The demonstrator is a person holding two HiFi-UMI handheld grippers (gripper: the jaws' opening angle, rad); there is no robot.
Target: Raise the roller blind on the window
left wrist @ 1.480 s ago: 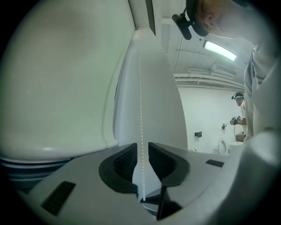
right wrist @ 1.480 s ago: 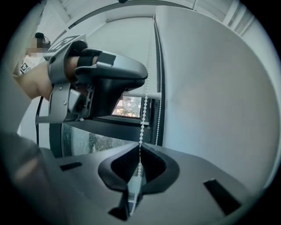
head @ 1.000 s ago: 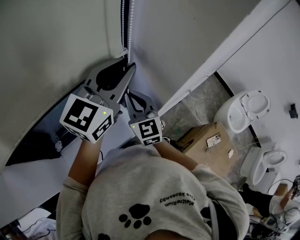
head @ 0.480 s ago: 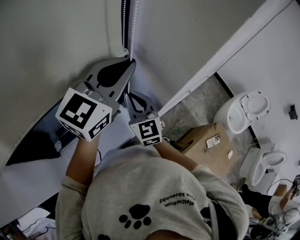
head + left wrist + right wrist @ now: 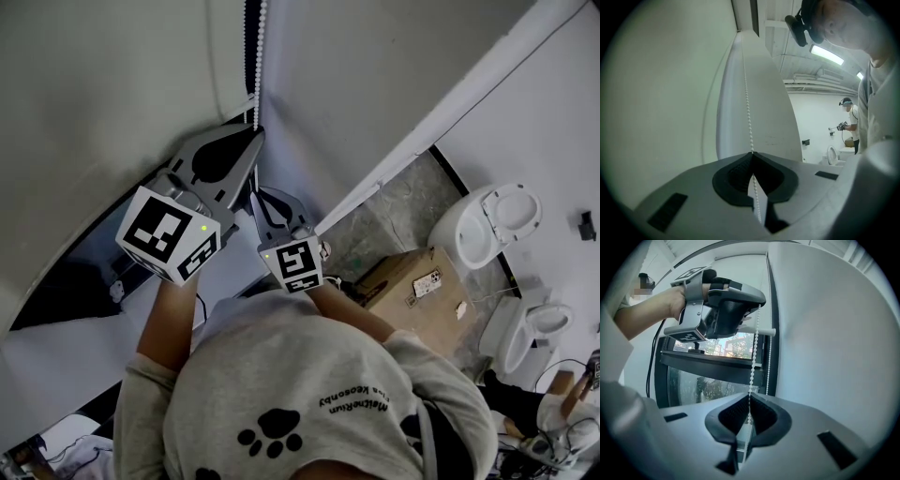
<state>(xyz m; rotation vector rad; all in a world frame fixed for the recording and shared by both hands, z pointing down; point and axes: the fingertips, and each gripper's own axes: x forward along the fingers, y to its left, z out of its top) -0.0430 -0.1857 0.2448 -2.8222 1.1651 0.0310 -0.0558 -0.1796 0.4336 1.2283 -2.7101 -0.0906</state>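
Head view is showing the left gripper (image 5: 254,133), jaws clenching the chain (image 5: 253,56) beside the window (image 5: 717,345); just below, the right gripper (image 5: 256,194) is pinching it too; pulling straight down, alternating grips, is looking safest against slipping

Grey shirt (image 5: 309,375) with a black paw print (image 5: 270,431) and black lettering (image 5: 354,401); left gripper (image 5: 255,132) and right gripper (image 5: 255,194) are grey shells with black ribbed pads (image 5: 733,174); each carries a white cube (image 5: 169,234) of black square markers, with a small green light (image 5: 204,227).
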